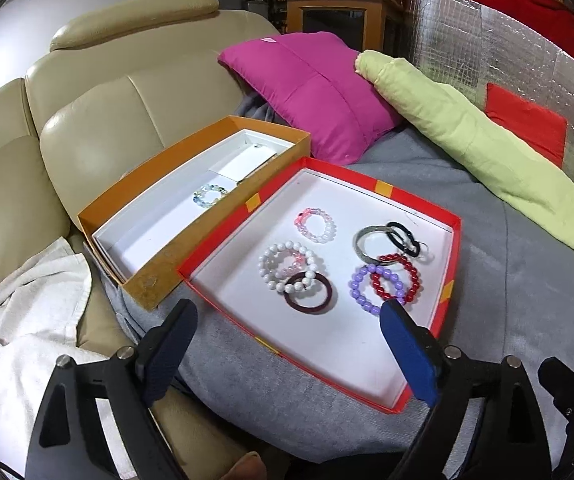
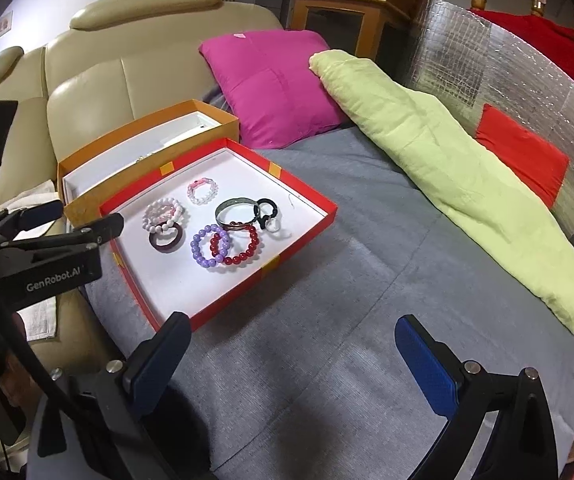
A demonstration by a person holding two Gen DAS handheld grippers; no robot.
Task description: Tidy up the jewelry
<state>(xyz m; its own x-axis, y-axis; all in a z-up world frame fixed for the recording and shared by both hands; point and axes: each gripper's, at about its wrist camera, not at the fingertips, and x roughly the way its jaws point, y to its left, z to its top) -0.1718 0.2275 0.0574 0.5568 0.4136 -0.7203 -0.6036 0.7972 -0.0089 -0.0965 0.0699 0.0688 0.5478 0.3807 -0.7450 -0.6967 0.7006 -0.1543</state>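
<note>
A red tray (image 1: 445,280) (image 2: 307,232) lies on the grey cloth and holds several bracelets: white beads (image 1: 283,266), a dark maroon bangle (image 1: 307,294), purple beads (image 1: 363,292) (image 2: 203,246), red beads (image 1: 397,278) (image 2: 237,246), a pink-white one (image 1: 319,224), a metal bangle (image 1: 367,242) and a black ring (image 1: 403,236). An orange box (image 1: 143,284) (image 2: 87,206) beside it holds one pale bead bracelet (image 1: 210,195). My left gripper (image 1: 289,320) (image 2: 73,216) is open and empty at the tray's near edge. My right gripper (image 2: 293,334) is open and empty over the grey cloth.
A beige leather sofa (image 1: 87,120) stands left. A magenta cushion (image 1: 315,92) (image 2: 271,88), a folded lime cloth (image 1: 487,148) (image 2: 447,168) and a silver foil panel (image 1: 507,60) lie behind the tray. A white cloth (image 1: 27,320) lies at the left.
</note>
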